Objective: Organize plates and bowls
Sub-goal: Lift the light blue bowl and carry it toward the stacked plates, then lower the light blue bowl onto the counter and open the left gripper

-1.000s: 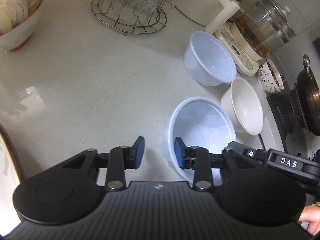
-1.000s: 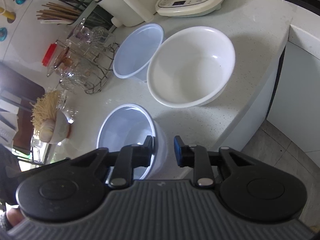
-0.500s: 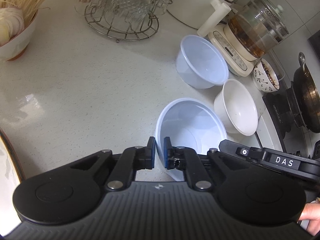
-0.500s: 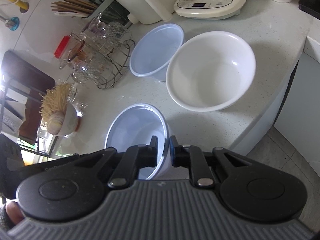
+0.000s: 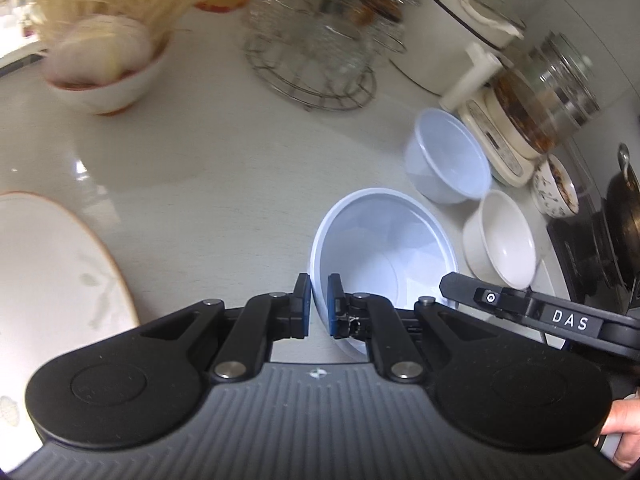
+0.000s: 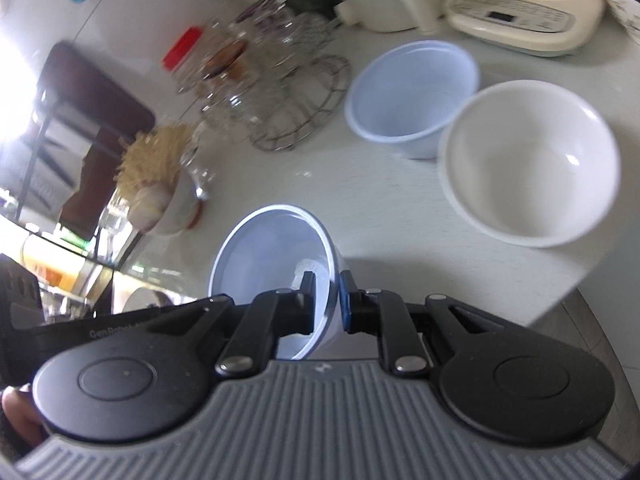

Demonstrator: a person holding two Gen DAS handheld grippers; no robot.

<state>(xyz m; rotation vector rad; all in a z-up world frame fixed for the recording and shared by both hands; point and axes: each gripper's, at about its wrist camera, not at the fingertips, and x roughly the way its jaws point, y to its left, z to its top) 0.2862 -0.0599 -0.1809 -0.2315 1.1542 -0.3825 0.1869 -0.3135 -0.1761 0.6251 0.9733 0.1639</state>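
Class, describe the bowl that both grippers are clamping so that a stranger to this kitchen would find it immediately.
Start at the white countertop, near its front edge. Three empty bowls cluster there: a white ceramic bowl, a pale blue plastic bowl behind it, and the held blue bowl. Only the held one is tilted, its rim pinched by the left gripper and right gripper.

Pale blue bowl [image 5: 384,248], white bowl [image 5: 506,244]

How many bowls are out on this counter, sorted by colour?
Pale blue plastic bowls: 2, held one, other on the counter
Plain white bowl: 1
White bowl with noodles: 1
Patterned bowl: 1
Total: 5
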